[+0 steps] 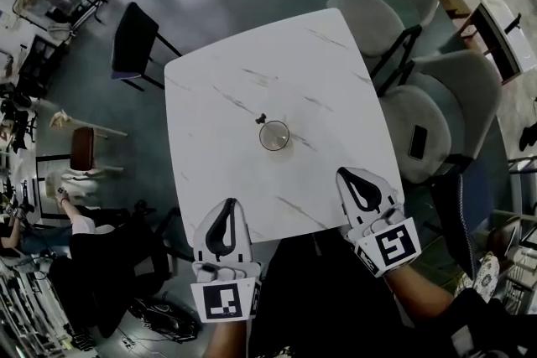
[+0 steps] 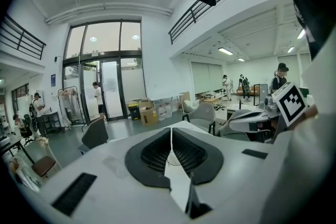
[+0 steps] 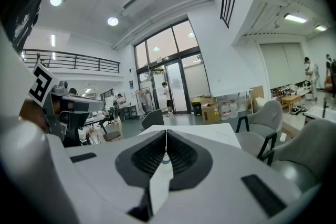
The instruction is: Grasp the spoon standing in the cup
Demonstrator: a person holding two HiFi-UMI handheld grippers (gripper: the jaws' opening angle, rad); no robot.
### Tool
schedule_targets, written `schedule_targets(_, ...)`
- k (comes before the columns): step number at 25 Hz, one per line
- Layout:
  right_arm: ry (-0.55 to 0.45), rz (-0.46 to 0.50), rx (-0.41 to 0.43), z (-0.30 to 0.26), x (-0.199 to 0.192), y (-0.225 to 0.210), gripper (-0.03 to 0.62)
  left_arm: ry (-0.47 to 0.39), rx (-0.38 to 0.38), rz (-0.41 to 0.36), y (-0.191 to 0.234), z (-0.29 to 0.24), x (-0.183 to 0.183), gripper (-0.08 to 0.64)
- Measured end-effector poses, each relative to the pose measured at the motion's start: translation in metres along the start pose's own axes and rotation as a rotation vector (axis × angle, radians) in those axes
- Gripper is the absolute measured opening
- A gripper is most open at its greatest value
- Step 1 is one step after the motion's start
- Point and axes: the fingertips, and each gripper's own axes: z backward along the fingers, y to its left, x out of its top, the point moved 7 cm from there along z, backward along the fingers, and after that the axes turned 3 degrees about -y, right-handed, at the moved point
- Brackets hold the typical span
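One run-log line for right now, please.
stage: pre-grasp | left tongs: shut, empty, near table edge | right tongs: shut, empty, near table edge | spoon: in cup, mid-table, untouched

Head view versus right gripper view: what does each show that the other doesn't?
Only the head view: the round clear glass cup seen from above, small dark spoon at its rim, mid-table. Only the right gripper view: the right tool with jaws shut, nothing between; glass entrance doors; brown cardboard boxes. Both: white marble table, grey chairs.
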Motion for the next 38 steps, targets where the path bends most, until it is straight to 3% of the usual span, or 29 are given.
schedule_targets(10,0.044,0.047,-0.013,-0.027,0.015,0.002,0.064,-0.015,-0.032,0.080,0.023,-0.044,0.006,0.015)
schedule_targets(13,0.051,0.044,-0.006,-0.045,0.014,0.001,0.064,-0.016,-0.043,0.065,0.033,-0.056,0.004,0.015)
schedule_targets(18,0.083,0.009,-0.001,-0.079,0.010,0.001,0.064,0.017,-0.146,-0.008,0.040,-0.080,-0.011,0.015)
schedule_targets(22,0.115,0.014,-0.003,-0.099,0.009,0.002,0.064,0.026,-0.196,0.010,0.052,-0.096,-0.017,0.015)
schedule_targets(27,0.143,0.042,0.001,-0.123,0.011,0.003,0.064,0.035,-0.272,-0.071,0.057,-0.114,-0.026,0.015)
schedule_targets(32,0.200,0.047,-0.029,-0.140,0.004,0.000,0.064,0.033,-0.321,-0.004,0.064,-0.139,-0.046,0.015)
schedule_targets(38,0.243,0.041,-0.140,-0.144,-0.013,-0.015,0.064,0.099,-0.323,0.175,0.062,-0.155,-0.079,0.015)
